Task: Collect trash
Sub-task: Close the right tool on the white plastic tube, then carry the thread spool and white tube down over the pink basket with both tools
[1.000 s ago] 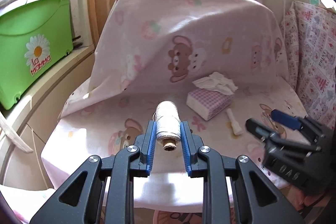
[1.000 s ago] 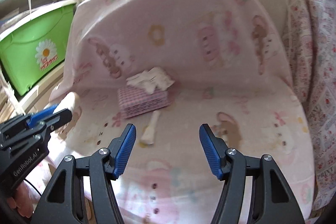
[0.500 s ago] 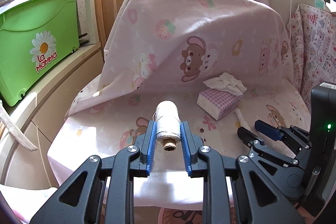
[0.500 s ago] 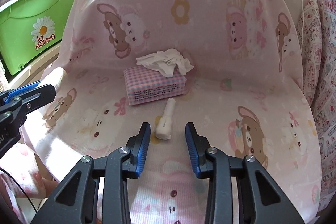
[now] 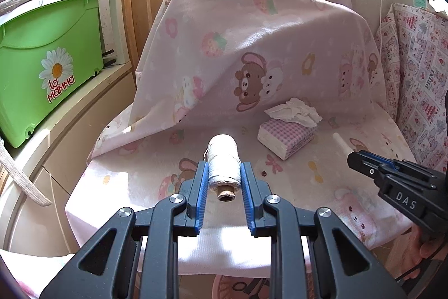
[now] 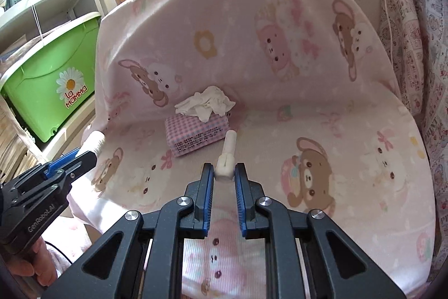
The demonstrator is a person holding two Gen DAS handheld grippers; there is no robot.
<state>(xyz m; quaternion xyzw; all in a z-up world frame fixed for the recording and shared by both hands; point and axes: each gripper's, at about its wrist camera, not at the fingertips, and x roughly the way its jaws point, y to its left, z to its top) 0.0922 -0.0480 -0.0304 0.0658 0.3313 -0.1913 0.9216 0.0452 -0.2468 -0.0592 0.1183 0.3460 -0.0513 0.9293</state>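
A: Bin, green, at nine o'clock on the shelf; left gripper at six, clamped on a spool of white thread.

B: Tissue pack at two o'clock, crumpled tissue on top.

A: Right gripper has just been closing; its pads seem to pinch the white plastic piece lying on the pink sheet, though contact is hard to confirm.

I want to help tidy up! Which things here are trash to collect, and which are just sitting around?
Trash job:
- thread spool, held in the left gripper
- white plastic piece, the right gripper has just been closing on it
- crumpled tissue

Just lying about:
- tissue pack
- green bin
- pink sheet
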